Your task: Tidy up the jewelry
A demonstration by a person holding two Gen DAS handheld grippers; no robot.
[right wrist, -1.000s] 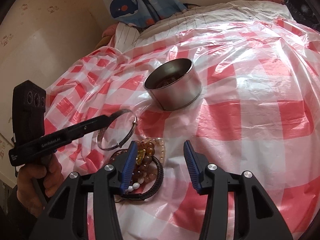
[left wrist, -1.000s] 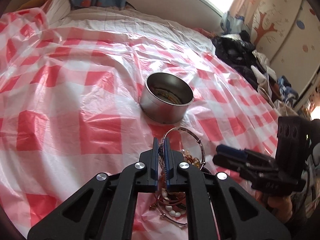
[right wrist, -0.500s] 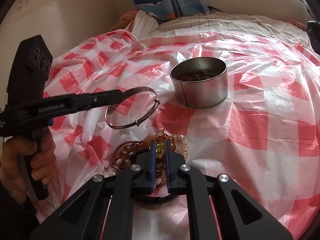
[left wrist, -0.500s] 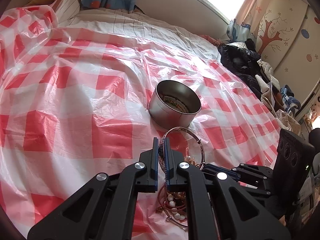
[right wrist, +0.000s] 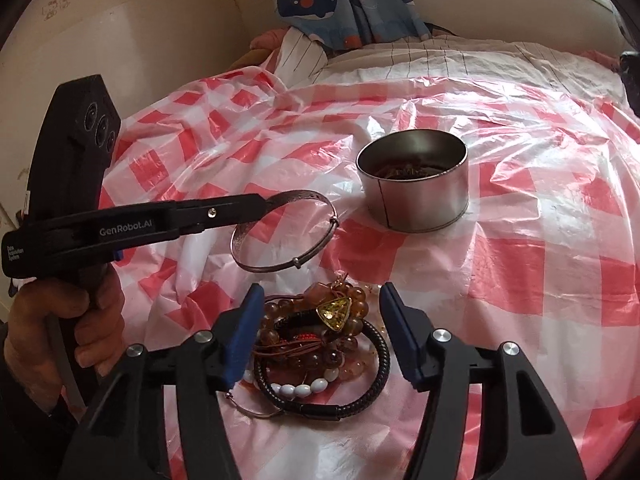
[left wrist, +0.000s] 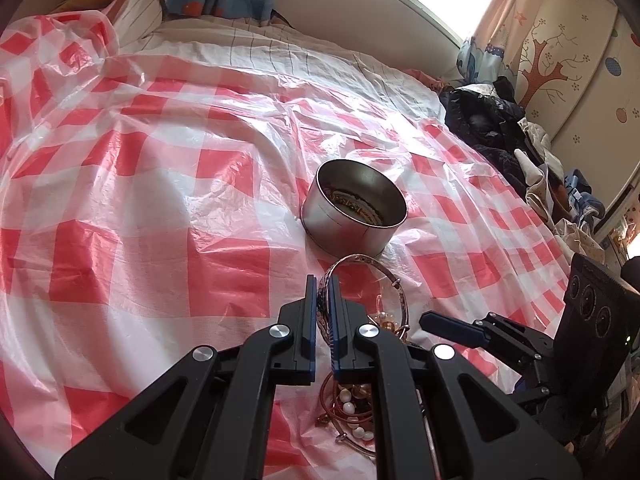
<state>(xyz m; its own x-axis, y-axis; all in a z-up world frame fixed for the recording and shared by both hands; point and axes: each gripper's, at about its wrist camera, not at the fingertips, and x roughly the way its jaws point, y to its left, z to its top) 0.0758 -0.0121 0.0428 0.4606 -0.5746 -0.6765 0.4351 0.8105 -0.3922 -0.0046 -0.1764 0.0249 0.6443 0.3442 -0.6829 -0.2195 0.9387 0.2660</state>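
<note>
Two tongs are at work. The left tongs (right wrist: 266, 206) are clenched on the rim of a thin silver metal bangle (right wrist: 286, 236), holding it up off the bed between the jewelry pile and the tin. It looks stiff, light and smooth, so a grip on its thin edge may slip. The right tongs (right wrist: 318, 334) have just been opening and now stand released over a pile of amber bead bracelets (right wrist: 320, 332), a black cord band among them; nothing is pinched. Beads are lumpy and floppy; the cord seems easiest to grab. Further out sits a round silver metal tin (right wrist: 414, 186) on the red and white checked plastic sheet (right wrist: 540, 260).
</note>
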